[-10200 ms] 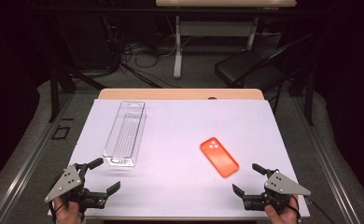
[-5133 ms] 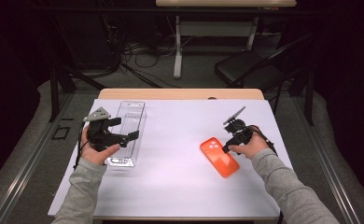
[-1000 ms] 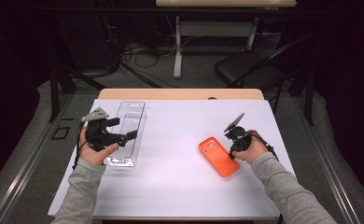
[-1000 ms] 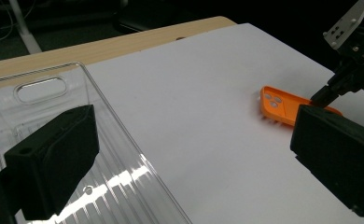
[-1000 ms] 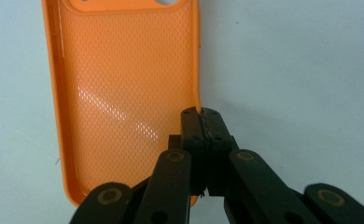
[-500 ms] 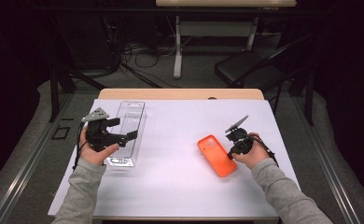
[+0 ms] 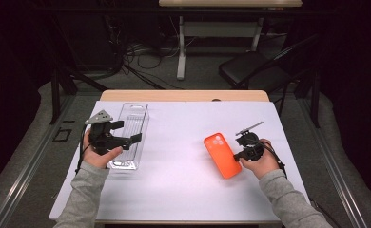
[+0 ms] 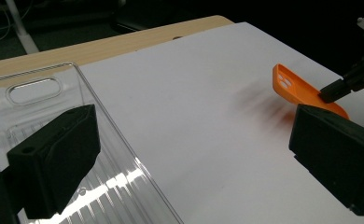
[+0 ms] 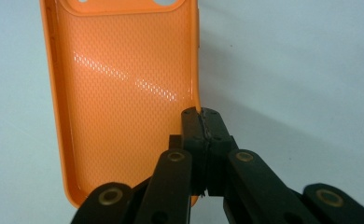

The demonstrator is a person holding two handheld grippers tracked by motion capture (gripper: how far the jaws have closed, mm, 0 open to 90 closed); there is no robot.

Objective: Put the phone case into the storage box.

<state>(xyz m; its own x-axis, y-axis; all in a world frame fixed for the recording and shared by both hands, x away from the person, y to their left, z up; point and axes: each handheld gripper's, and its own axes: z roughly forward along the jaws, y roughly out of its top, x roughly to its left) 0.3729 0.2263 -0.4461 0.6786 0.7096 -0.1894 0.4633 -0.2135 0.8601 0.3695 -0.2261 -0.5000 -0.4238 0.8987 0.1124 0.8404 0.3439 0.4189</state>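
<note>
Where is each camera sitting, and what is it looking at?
High view: above the person's side, looking forward and down at the table; forearms and both hands show.
Left gripper view: on the left gripper, over the clear tray; its open jaws show.
Right gripper view: on the right gripper, jaws shut on the orange phone case edge.
All three share the case.

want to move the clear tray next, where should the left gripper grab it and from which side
Probably the long side wall of the clear tray, coming from above with one jaw inside and one outside. The tray lies flat and open-topped, and its thin upright walls give the only narrow edge. The open left gripper hovers at that wall, as the left gripper view shows.
</note>
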